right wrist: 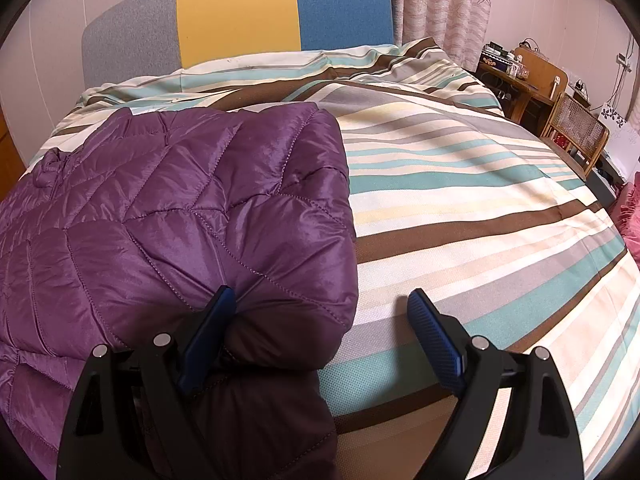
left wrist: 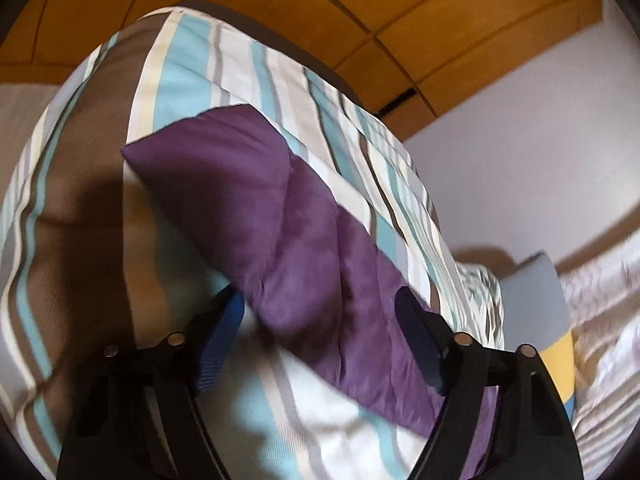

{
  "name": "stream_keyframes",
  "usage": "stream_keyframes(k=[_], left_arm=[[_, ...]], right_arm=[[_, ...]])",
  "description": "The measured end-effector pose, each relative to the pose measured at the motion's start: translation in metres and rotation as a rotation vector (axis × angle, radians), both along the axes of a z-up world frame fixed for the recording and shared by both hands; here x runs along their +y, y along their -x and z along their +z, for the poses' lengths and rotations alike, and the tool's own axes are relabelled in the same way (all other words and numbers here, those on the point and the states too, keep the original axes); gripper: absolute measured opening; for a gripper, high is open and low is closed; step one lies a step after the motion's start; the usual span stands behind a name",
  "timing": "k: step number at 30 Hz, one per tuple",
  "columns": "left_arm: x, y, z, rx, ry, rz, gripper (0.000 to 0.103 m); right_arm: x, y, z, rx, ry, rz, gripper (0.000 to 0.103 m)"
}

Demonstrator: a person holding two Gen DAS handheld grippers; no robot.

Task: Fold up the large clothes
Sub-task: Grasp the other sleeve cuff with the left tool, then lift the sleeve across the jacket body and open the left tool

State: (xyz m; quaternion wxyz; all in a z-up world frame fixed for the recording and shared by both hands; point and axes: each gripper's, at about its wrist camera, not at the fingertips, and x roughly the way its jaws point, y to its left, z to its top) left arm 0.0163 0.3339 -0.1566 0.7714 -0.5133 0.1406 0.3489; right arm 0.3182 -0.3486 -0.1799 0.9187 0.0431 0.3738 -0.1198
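My left gripper (left wrist: 320, 316) gapes wide astride the jacket's (right wrist: 172, 216) narrow strip, which runs lengthwise away up the bed (right wrist: 480, 200), while my right gripper (right wrist: 320, 320), also wide and holding nothing, straddles the jacket's near corner.

Your left view smears with motion; your right view is sharp.
Warm, even light; shadow beneath the fingers; fisheye-bent, dark corners.

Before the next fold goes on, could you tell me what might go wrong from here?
The right gripper is open, one finger pressing the purple jacket; the puffy fold could spring back. The left gripper straddles a narrow part of the jacket unclamped, in a blurred view, so it might close on the striped bedcover too.
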Motion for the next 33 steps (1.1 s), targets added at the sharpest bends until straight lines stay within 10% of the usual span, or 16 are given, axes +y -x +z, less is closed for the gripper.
stream_keyframes(k=[3,5,8,21,33], left_arm=[[0.014,-0.014,-0.001,0.028,0.013,0.017,0.062],[0.021,-0.020,-0.005,0.085,0.029,0.029,0.023],[0.020,-0.026,0.003,0.107,0.017,0.040,0.014],[-0.107,-0.093,0.107,0.047,-0.492,-0.223,0.014],[-0.252,-0.158,0.123,0.019,-0.663,-0.588,0.014]], right_arm=[[0.000,0.000,0.000,0.000,0.000,0.000,0.087],[0.000,0.000,0.000,0.000,0.000,0.000,0.088],[-0.001,0.001,0.000,0.000,0.003,-0.001,0.088],[-0.001,0.001,0.000,-0.001,0.000,-0.003,0.088],[0.000,0.000,0.000,-0.002,-0.005,-0.003,0.088]])
